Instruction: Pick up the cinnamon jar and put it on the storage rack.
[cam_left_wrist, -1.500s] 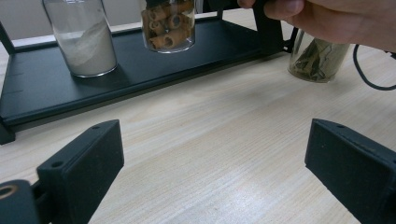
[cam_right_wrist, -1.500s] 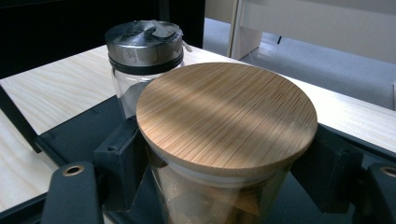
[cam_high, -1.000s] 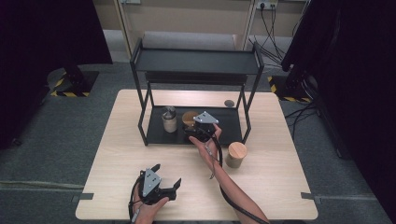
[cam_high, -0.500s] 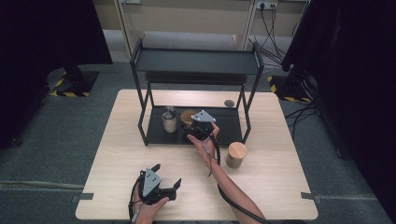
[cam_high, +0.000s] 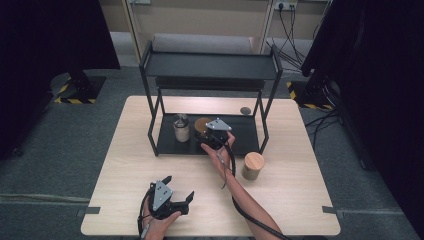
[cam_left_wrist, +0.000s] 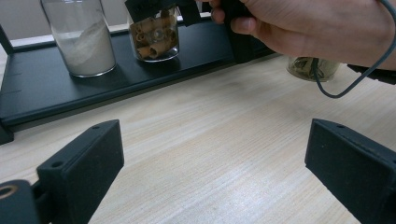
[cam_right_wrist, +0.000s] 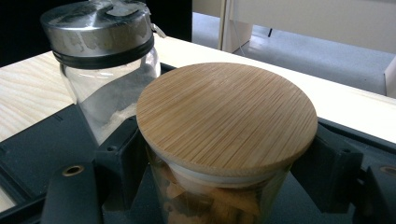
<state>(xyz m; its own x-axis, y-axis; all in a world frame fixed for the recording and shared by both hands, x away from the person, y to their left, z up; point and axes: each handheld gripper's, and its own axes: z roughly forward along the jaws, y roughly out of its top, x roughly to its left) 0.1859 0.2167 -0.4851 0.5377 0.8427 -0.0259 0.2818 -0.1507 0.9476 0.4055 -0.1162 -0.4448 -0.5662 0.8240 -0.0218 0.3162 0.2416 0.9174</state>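
My right claw (cam_high: 207, 134): clenched around the glass jar (cam_right_wrist: 210, 196), jaws pressing its sides just under the bamboo lid (cam_right_wrist: 226, 119).
Jar: stands on the bottom shelf of the black rack (cam_high: 252, 140), holding brown pieces, just beside the metal-capped shaker (cam_high: 181, 127) with white powder.
My left claw (cam_high: 177, 192): released, jaws wide apart over bare wood near the table's (cam_high: 125, 165) front edge.
Second jar (cam_high: 252, 165): on the table, right of the rack, bamboo lid on.
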